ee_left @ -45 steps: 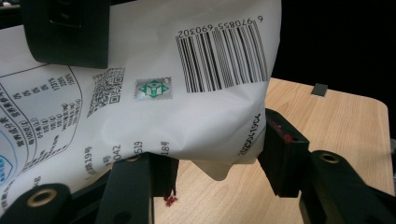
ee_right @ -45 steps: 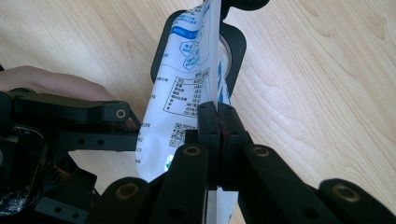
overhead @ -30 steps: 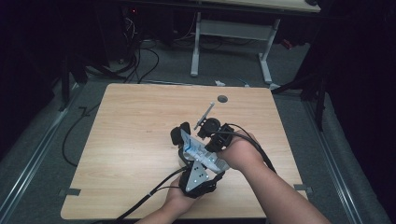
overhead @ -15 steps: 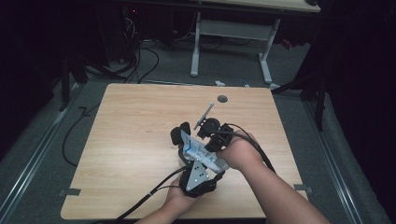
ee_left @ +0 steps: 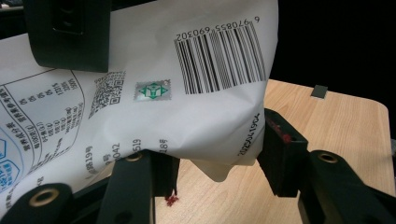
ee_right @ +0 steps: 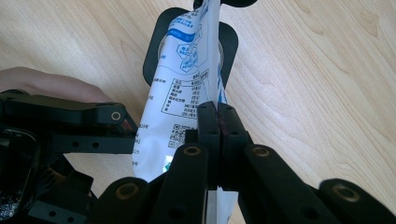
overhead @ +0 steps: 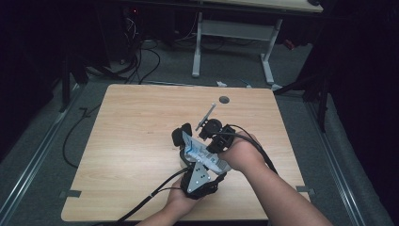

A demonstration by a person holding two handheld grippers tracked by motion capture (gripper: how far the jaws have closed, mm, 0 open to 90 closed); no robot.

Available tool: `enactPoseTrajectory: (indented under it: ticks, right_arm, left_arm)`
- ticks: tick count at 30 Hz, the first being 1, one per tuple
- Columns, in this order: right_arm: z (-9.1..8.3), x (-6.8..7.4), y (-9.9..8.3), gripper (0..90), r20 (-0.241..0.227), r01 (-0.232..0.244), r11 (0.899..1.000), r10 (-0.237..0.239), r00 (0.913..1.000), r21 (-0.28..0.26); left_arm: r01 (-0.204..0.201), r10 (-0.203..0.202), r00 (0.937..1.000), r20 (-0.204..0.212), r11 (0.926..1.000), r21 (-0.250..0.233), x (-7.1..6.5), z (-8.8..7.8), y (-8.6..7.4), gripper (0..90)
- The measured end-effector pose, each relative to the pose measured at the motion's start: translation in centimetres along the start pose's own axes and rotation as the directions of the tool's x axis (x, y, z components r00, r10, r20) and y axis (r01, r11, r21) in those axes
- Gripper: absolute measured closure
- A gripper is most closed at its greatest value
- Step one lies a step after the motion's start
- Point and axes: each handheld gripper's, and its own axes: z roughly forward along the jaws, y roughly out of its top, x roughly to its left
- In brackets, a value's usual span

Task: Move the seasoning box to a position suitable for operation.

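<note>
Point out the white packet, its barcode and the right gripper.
white packet (ee_right: 180,93), right gripper view, its printed face.
barcode (ee_left: 219,58), left gripper view, middle of the bars.
right gripper (ee_right: 218,114), right gripper view, between its fingertips.

Desk (overhead: 141,141): my light wood top, small round hole (overhead: 224,100) near its far edge.
Floor (overhead: 56,141): grey carpet, black cables (overhead: 141,66) beyond the far-left corner.
Behind: white-legged table (overhead: 235,33).
Light: dim, dark surroundings.
</note>
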Motion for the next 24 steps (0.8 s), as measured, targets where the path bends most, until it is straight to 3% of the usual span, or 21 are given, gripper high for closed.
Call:
enactPoseTrajectory:
  ticks: [24]
  right_arm:
    - [0.0, 0.1, -0.06, 90.0, -0.006, 0.003, 1.0, -0.003, 1.0, -0.002]
  left_arm:
    - [-0.013, 0.013, 0.9999, 0.0, 0.9999, -0.002, 0.08, -0.23, -0.3, 53.8]
